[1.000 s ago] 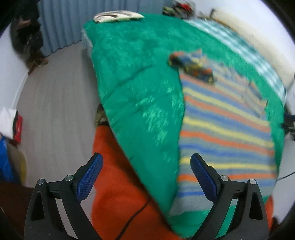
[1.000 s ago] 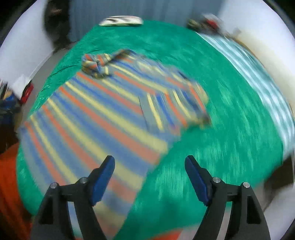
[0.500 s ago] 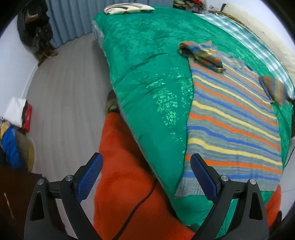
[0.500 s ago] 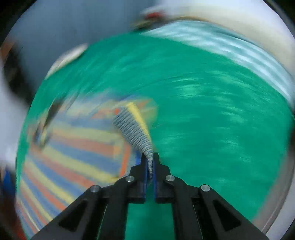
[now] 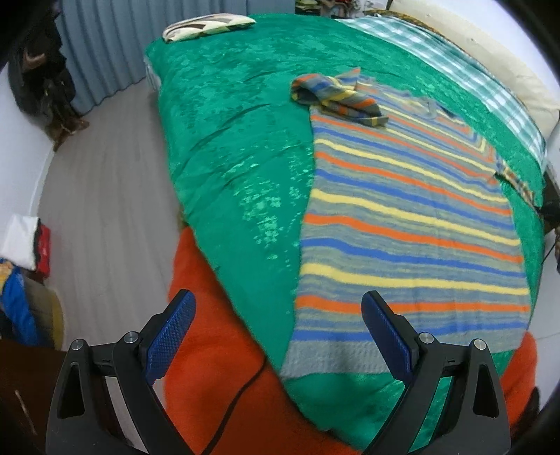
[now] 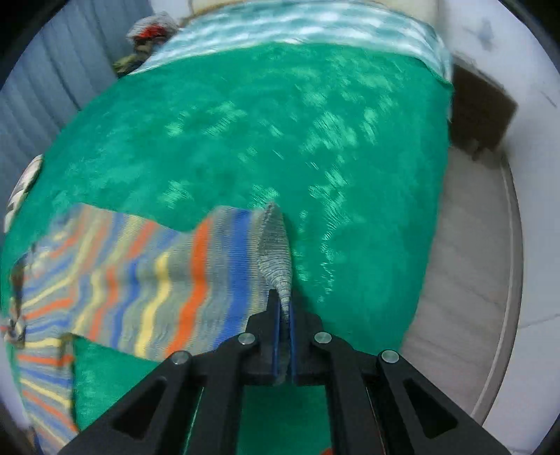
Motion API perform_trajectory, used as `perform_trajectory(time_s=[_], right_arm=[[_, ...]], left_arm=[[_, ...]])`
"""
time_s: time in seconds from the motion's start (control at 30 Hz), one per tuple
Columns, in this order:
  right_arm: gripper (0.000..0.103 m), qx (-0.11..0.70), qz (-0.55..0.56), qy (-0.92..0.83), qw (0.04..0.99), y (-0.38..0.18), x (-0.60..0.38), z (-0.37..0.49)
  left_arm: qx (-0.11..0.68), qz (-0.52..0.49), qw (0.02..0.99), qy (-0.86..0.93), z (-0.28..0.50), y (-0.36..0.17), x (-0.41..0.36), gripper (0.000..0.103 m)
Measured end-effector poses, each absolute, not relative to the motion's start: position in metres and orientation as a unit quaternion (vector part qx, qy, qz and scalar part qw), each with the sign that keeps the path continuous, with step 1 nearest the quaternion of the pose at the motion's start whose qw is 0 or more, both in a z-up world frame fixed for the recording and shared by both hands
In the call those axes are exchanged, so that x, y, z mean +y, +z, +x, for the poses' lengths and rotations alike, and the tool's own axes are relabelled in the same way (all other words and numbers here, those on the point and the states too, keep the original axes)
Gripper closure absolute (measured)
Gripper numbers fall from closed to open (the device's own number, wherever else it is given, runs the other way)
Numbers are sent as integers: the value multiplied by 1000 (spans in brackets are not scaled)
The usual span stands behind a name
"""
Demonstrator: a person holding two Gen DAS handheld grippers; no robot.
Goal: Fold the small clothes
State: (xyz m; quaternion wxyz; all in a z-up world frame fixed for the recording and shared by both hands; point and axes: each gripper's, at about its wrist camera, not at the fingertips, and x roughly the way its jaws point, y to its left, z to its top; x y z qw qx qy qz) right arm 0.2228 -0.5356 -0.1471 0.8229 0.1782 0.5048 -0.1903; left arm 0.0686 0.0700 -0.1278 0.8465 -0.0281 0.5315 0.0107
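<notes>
Green bedspread (image 5: pixel 227 147) carries our striped sweater (image 5: pixel 402 217), one sleeve bunched beside a far pillow (image 5: pixel 210 26); our right gripper (image 6: pixel 284 311) pinches the cuff (image 6: pixel 276 252), left gripper (image 5: pixel 280 336) spread wide.

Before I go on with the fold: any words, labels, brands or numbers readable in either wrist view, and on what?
None: no readable text in either view.
Striped sweater: stripes only, no tag visible.
Green bedspread: woven pattern, no lettering.
Patterned pillow: shapes, not letters.
Red and white bundle on the floor: too small to tell whether it bears any print.
Right wrist view: blurred, nothing legible.
</notes>
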Motion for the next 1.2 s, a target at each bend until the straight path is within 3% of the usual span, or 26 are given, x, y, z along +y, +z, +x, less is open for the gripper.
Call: perform_trajectory(time_s=[0.27,0.37,0.57,0.67,0.73,0.8,0.9,0.97,1.13,1.2], right_arm=[[99,504,192,-191,820,-149,-547,212],[80,501,203,-222,811,-135,-558,197],[78,475,152,-112,860,-92,-518,217],[70,508,133,-50,850,-111,-489,237],[71,542,112,-70,830,-139,-489,235],[77,524,123,-86,838,-149,-502,218],[77,508,133,-132,841,-143,-523,183],[66,517,109,-158,834,-138,-524,168],[66,490,70,-131,859,-93,-471,119],[59,477,84,-78,871,-82,-429,102]], left_arm=[[541,-46,839,36,59,-135,93,7],[536,-43,842,41,58,-134,98,7],[545,-44,837,28,75,-137,87,7],[530,-32,847,16,80,-121,75,7],[516,-12,856,10,77,-108,70,7],[509,13,861,12,73,-101,72,7],[503,43,863,18,75,-91,84,7],[495,48,867,13,85,-82,90,7],[435,46,896,-73,150,-43,54,6],[413,77,898,-134,174,-40,20,6]])
